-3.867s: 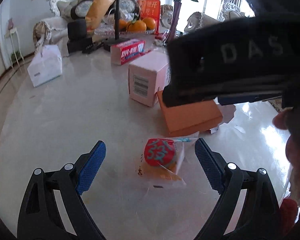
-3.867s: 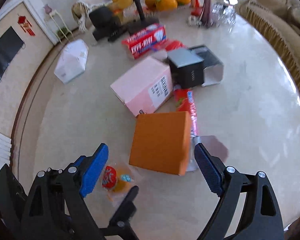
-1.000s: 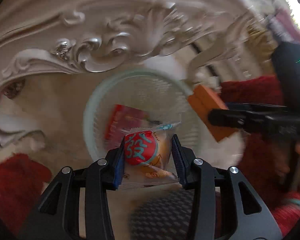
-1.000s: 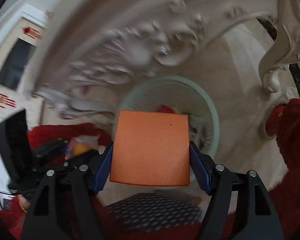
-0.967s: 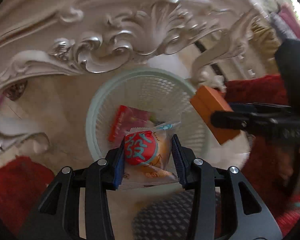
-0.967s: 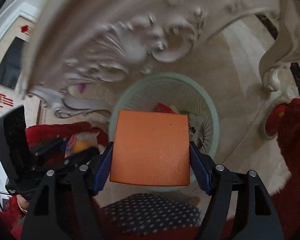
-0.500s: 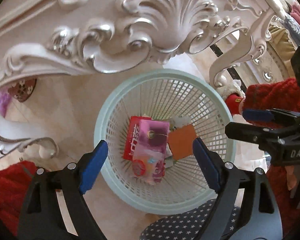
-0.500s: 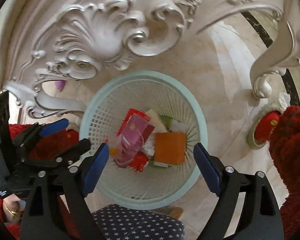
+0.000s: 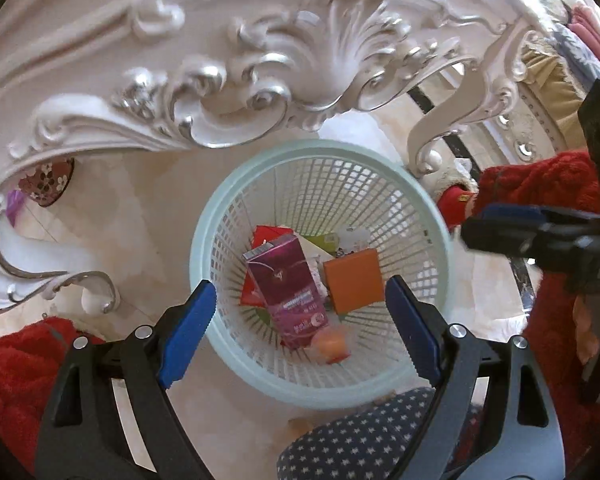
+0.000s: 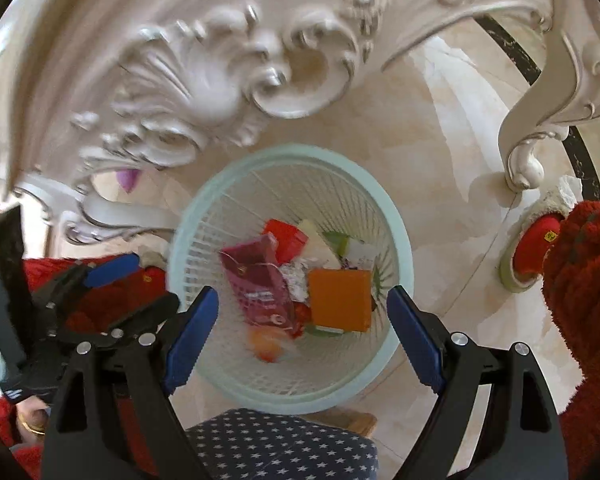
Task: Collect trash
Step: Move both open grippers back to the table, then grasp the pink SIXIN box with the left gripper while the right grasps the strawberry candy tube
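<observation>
- Left gripper [image 9: 300, 320]: jaws wide, nothing between the pads. It hangs above the basket [image 9: 220, 216], pointing steeply down.
- Right gripper [image 10: 302, 330]: jaws wide, empty, also above the basket.
- Trash location: all visible trash lies inside the basket, which stands on the floor [image 9: 148, 216] under the carved table edge [image 9: 228, 80].
- Contents seen: orange box [image 9: 354, 286], flat on the pile; pink carton [image 9: 288, 292], tilted beside it; snack pack [image 9: 330, 344], at the near wall, blurred; red packet [image 9: 266, 234] and pale scraps underneath.
- Progress, judged: the orange box and snack pack are deposited, so this drop is done. Whether more trash is left elsewhere cannot be told; neither view shows the tabletop.
- Next step, judged: lift both grippers clear and return for any remaining items.
- Surroundings: table leg [image 10: 524, 160] right of the basket; starred cushion [image 10: 280, 444] just below the basket's near rim; red sleeves on both sides; red slipper [image 10: 538, 248] on the floor at right.
- Obstructions: the table edge overhangs the basket's far side. In my judgement, a straight lift risks striking it; withdraw toward the cushion side.
</observation>
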The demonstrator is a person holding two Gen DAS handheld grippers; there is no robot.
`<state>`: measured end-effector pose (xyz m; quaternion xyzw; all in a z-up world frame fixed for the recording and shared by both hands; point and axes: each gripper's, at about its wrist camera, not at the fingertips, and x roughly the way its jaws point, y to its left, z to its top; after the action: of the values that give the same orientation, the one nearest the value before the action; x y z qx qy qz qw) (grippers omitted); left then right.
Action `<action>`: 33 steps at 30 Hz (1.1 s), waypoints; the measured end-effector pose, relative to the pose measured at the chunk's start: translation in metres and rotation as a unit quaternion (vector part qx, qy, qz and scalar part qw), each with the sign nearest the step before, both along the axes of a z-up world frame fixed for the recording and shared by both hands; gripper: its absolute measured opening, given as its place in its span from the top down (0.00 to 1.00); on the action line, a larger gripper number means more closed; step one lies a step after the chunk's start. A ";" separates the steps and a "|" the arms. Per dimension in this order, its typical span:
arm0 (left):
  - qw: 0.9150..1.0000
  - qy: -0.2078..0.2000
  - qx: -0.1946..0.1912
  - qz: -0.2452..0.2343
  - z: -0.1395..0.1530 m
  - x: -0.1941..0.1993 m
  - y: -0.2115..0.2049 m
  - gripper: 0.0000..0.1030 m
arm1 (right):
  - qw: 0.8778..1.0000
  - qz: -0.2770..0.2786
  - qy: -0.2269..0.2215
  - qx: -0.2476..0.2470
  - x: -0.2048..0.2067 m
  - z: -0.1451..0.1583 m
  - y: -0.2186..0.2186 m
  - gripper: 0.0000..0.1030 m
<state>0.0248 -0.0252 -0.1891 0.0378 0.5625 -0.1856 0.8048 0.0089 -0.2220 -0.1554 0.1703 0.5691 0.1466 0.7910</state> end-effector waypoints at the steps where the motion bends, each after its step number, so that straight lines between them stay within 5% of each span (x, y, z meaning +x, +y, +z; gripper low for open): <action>1: 1.000 -0.008 -0.003 -0.005 0.011 -0.004 0.002 0.18 | 1.000 0.005 -0.012 0.008 -0.003 0.010 -0.001 0.20; 11: 0.988 -0.135 -0.066 -0.025 0.151 -0.013 0.036 0.18 | 0.977 0.057 -0.206 0.021 -0.017 0.157 0.001 0.20; 18: 0.970 -0.243 -0.012 -0.027 0.219 0.076 0.044 0.18 | 0.951 0.021 -0.298 -0.078 0.074 0.201 0.012 0.20; 25: 0.971 -0.235 -0.028 0.030 0.249 0.229 0.050 0.18 | 0.951 0.007 -0.284 -0.126 0.212 0.201 0.033 0.20; 33: 0.979 -0.202 0.007 0.006 0.217 0.349 0.020 0.18 | 0.969 0.009 -0.206 -0.135 0.319 0.184 0.042 0.20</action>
<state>0.3742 -0.0057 0.0281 0.0769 0.3900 -0.1652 0.9026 0.3275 -0.1803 0.0288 0.0235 0.4101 0.1074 0.9054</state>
